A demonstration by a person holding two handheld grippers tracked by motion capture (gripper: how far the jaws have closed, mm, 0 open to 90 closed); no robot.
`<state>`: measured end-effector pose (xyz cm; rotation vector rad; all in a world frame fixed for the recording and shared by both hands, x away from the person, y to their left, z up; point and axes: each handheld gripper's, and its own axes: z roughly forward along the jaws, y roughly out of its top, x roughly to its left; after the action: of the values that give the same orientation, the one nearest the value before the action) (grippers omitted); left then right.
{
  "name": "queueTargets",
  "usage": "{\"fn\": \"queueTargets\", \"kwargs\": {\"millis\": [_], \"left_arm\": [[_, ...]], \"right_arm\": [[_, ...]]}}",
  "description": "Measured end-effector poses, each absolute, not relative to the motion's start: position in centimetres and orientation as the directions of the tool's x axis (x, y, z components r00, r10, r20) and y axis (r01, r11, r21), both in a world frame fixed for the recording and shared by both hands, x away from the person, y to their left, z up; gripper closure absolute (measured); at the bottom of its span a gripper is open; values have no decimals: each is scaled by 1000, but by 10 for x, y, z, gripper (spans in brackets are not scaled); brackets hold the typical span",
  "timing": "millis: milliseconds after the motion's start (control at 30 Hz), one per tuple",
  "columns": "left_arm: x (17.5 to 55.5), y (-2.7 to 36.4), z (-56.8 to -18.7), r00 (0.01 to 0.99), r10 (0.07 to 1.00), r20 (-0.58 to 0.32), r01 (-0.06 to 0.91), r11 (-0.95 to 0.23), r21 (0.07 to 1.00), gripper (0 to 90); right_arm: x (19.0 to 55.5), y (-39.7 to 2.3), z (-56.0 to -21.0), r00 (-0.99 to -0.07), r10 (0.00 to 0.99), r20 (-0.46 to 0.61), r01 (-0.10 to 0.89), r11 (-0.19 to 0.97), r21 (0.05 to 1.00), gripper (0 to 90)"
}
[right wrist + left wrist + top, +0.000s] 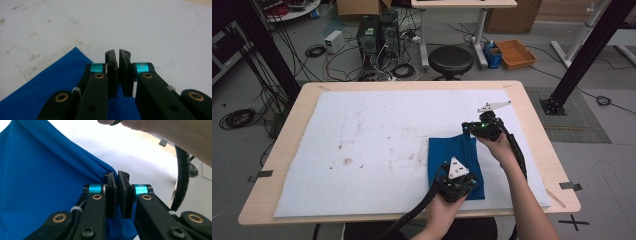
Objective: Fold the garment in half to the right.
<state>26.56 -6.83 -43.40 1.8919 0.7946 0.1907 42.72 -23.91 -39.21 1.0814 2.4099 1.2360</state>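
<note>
Now | blue cloth [455,159]: smooth, folded, on stained white mat [362,145] | both fingers pinch its edges.

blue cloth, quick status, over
Left gripper shut on blue cloth at its near edge. Right gripper shut on its far corner. White mat around it bare, nothing in the way.

stained white mat [377,135] on wooden table [537,130]; black stool [450,61] behind.
</note>
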Motion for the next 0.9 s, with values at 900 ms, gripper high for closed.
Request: {"fn": "queueTargets", "kwargs": {"millis": [900], "left_arm": [[262,80,-387,698,700,-150,346,-147,927,550]], "right_arm": [[397,-233,-408,-521,853,-37,513,347,785,752]]}}
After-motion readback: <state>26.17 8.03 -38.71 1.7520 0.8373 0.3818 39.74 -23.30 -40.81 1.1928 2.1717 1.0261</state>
